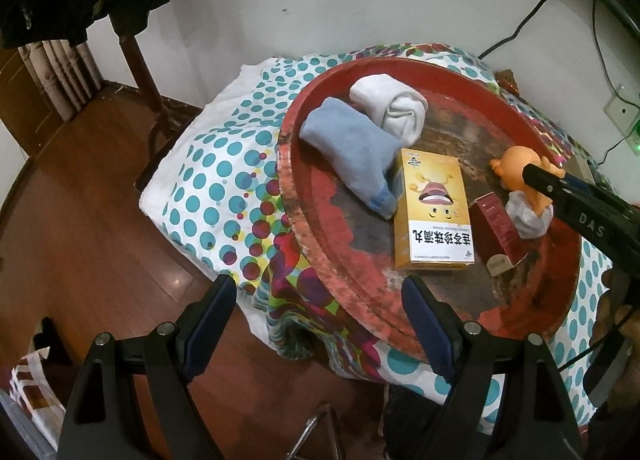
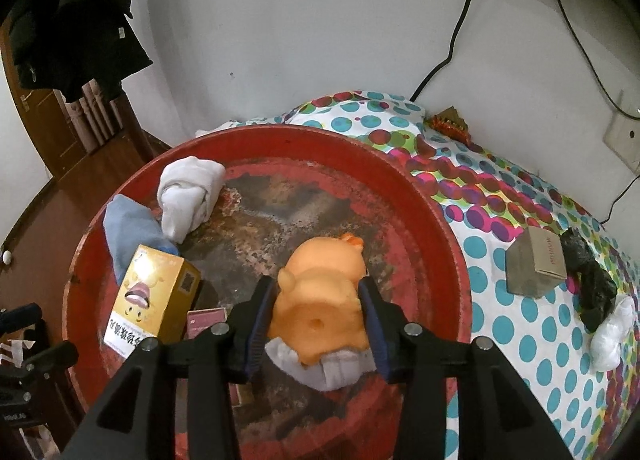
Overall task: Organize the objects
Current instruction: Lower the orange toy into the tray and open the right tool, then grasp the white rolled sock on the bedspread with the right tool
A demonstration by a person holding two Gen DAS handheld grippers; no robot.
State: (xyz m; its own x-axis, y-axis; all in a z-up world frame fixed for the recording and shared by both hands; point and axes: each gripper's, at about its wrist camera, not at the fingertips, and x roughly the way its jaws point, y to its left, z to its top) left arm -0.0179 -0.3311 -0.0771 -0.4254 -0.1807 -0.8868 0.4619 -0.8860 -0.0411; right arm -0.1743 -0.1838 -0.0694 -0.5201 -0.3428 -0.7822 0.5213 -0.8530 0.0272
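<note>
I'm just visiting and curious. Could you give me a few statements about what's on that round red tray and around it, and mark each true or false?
1. The orange toy sits between the fingers of the right gripper. True.
2. The left gripper is holding the yellow box. False: its jaws stand open with nothing between them, near the rim of the red tray.
3. A blue cloth and a white rolled cloth lie on the tray. True.
4. The grey-brown box is on the tray. False: it stands on the dotted sheet beside the tray.
</note>
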